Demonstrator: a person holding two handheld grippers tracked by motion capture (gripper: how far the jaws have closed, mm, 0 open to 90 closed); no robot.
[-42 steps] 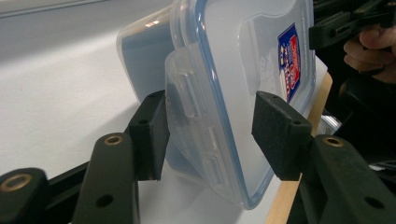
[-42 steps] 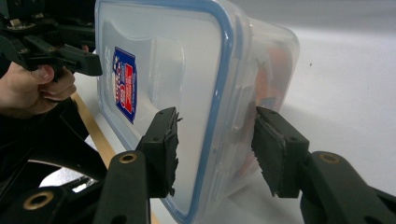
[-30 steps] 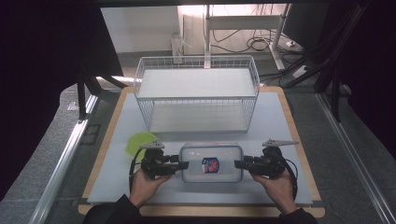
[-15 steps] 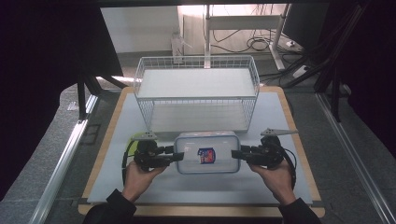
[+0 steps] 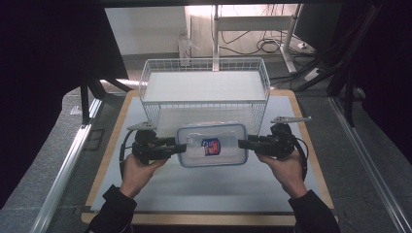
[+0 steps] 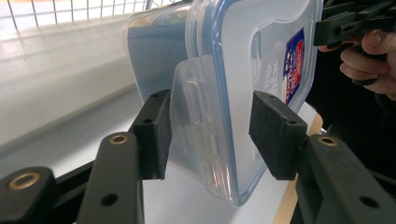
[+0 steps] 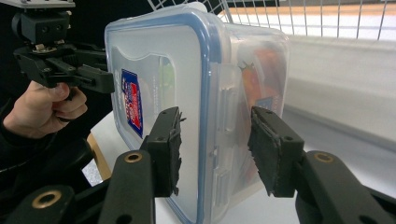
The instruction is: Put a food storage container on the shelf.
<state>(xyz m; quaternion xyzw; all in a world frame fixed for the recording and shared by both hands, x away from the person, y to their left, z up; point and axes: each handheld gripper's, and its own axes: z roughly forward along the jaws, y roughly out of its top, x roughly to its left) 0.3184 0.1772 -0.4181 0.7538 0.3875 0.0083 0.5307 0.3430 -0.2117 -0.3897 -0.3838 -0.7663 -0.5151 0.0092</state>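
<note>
A clear plastic food box [image 5: 212,144] with a blue-rimmed lid and a red and blue label hangs above the white mat, just in front of the wire basket [image 5: 204,60]. My left gripper [image 5: 180,147] is shut on its left end and my right gripper [image 5: 241,144] on its right end. In the left gripper view my pads [image 6: 154,135] clamp the box [image 6: 243,70] across its lid and side clasp. The right gripper view has the box [image 7: 163,70] pinched the same way between the pads [image 7: 273,154], with something orange inside it.
The white wire basket stands on the far half of the mat [image 5: 194,189], its front wall close behind the box. A wooden border [image 5: 311,145] frames the mat. Cables and desk legs [image 5: 214,29] lie beyond the table.
Both hands have lifted the box off the mat and carried it away from the person, toward the basket. The grip on both ends looks the same.
</note>
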